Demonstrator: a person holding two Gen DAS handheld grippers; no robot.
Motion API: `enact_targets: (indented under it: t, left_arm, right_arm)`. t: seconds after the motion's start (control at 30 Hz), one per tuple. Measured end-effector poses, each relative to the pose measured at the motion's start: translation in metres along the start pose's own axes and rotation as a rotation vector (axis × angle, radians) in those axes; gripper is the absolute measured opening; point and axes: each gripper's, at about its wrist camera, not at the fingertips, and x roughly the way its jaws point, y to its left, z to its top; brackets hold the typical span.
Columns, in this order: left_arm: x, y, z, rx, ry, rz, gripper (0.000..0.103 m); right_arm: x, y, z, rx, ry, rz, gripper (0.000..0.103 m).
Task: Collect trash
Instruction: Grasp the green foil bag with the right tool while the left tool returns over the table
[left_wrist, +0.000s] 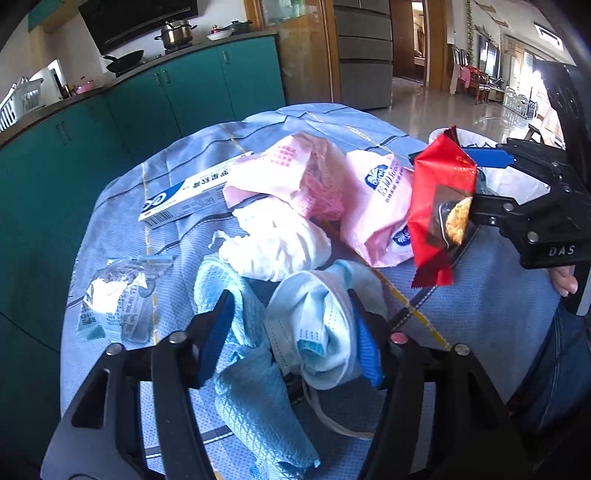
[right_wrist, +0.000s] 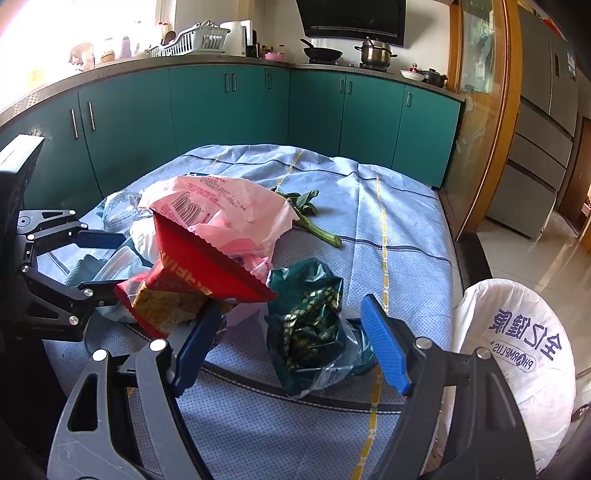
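Trash lies on a table under a blue cloth (left_wrist: 480, 295). My left gripper (left_wrist: 291, 332) is open, its fingers either side of a crumpled light-blue face mask (left_wrist: 317, 325). My right gripper (right_wrist: 291, 332) is open; a red snack wrapper (right_wrist: 192, 266) rests against its left finger (right_wrist: 195, 332) and a dark green foil bag (right_wrist: 306, 321) lies between the fingers. In the left wrist view the right gripper (left_wrist: 476, 181) shows at the right with the red wrapper (left_wrist: 439, 206) hanging at its tips. A white trash bag (right_wrist: 517, 347) stands open at the table's right edge.
Pink plastic bags (left_wrist: 376, 206), white tissue (left_wrist: 273, 247), a white and blue box (left_wrist: 184, 199), a clear wrapper (left_wrist: 118, 295) and a blue cloth rag (left_wrist: 258, 406) lie on the table. A green vegetable stalk (right_wrist: 310, 218) lies further back. Teal cabinets (right_wrist: 221, 110) stand behind.
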Motion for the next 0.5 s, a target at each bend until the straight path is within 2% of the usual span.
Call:
enact_targets:
  t: [0.23, 0.5]
  left_arm:
    - [-0.001, 0.001, 0.000, 0.000, -0.008, 0.019, 0.070]
    - [-0.001, 0.005, -0.001, -0.010, -0.012, 0.028, 0.077]
  right_arm:
    - [-0.003, 0.001, 0.000, -0.003, -0.005, -0.001, 0.077]
    - [-0.016, 0.000, -0.001, -0.002, -0.048, 0.041, 0.077]
